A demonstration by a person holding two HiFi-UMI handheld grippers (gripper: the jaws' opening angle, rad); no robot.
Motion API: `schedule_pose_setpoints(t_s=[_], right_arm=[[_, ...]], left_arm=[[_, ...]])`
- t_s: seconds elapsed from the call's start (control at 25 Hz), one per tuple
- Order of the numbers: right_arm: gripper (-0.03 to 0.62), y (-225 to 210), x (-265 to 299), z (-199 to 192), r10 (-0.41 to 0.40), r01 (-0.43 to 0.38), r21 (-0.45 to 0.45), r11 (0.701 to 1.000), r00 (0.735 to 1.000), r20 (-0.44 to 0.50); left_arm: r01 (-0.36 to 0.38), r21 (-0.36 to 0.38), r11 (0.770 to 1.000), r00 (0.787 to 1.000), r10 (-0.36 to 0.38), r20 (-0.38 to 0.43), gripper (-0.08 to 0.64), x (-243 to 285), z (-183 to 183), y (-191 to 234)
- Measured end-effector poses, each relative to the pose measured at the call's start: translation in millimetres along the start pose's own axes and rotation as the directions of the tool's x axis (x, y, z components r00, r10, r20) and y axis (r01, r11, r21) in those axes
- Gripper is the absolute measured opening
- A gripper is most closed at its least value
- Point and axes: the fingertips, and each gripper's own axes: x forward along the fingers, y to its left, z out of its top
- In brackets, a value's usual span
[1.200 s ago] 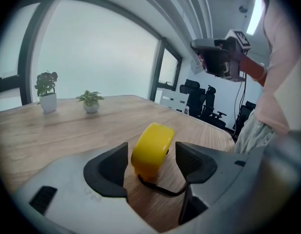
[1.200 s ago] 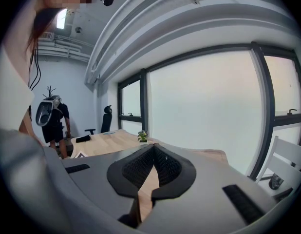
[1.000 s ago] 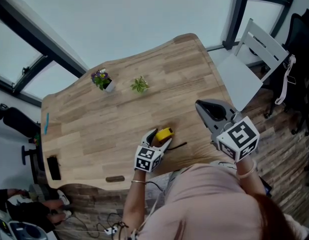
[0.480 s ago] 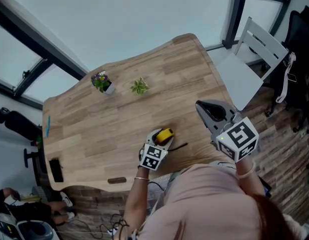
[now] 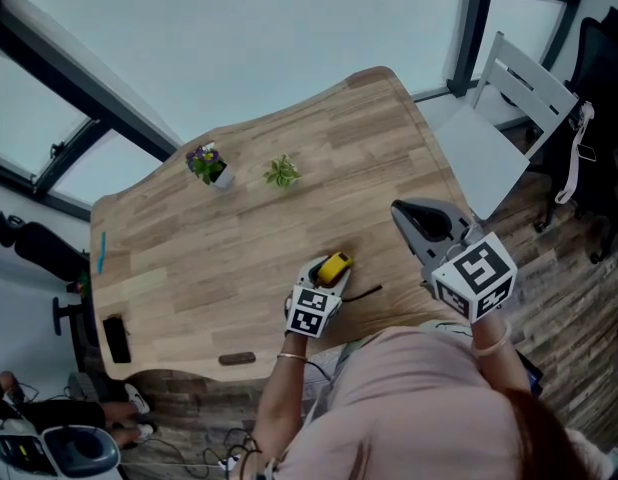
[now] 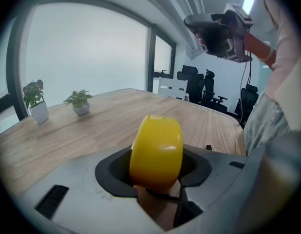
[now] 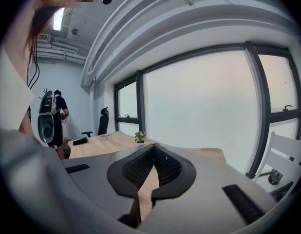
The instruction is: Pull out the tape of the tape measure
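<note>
Wooden table (image 5: pixel 239 238), purple-flowered pot plant (image 5: pixel 206 162), green pot plant (image 5: pixel 281 173), yellow tape measure (image 5: pixel 334 266) near front edge, black block (image 5: pixel 116 338) at left

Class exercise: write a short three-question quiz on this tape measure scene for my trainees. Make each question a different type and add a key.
1. True or false: the right gripper holds the yellow tape measure.
2. Multiple choice: how many potted plants stand on the table? A one, B two, C four.
3. Fill in: the tape measure sits between the jaws of the ___ gripper.
Key: 1 false, the right gripper is shut and empty. 2 B. 3 left: the left gripper has just been closing its jaws on the tape measure.
</note>
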Motion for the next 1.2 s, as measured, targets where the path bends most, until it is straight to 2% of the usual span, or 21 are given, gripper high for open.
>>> schedule_pose_setpoints(t_s=[0.2, 0.48, 0.84, 1.2], right_arm=[[-0.002, 0, -2, 0, 0.004, -0.004, 0.015, 1.0, 1.0, 0.007], [-0.002, 8, 0, -6, 0.053, -0.053, -0.007, 0.999, 0.999, -0.008], [-0.001, 17, 6, -14, 0.118, -0.118, 0.014, 0.993, 0.993, -0.01], [0.0, 21, 12, -18, 0.136, -0.135, 0.021, 0.991, 0.991, -0.006]], left_arm=[[-0.007, -0.031, 1.0, 1.0, 0.008, 0.023, 0.189, -7, 10, -5], [-0.041, -0.071, 0.997, 0.998, 0.045, 0.053, 0.189, -21, 32, -2], [-0.091, -0.088, 0.992, 0.992, 0.098, 0.085, 0.19, -42, 67, 2], [-0.115, -0.103, 0.988, 0.98, 0.13, 0.148, 0.19, -62, 109, 0]])
